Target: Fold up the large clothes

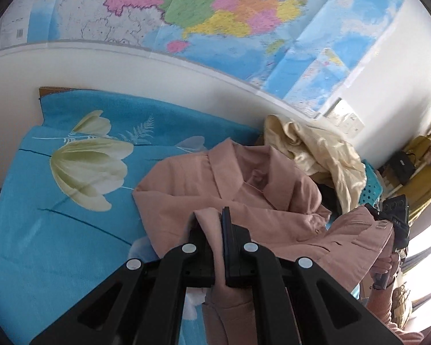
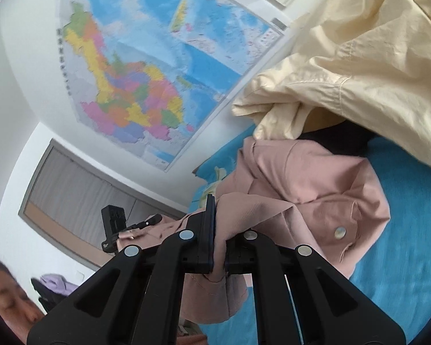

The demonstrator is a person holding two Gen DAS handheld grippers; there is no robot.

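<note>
A pink jacket lies on the blue flowered bedsheet, collar toward the wall. My left gripper is shut on a fold of its pink cloth near the lower hem. My right gripper is shut on another part of the same pink jacket, whose cloth drapes over the right finger and hides it. In the left wrist view the right gripper shows at the right edge, holding the jacket's edge. In the right wrist view the left gripper shows at the left.
A cream garment is heaped beside the jacket near the wall; it also shows in the right wrist view. A blue perforated basket sits behind it. A large map hangs on the wall above the bed.
</note>
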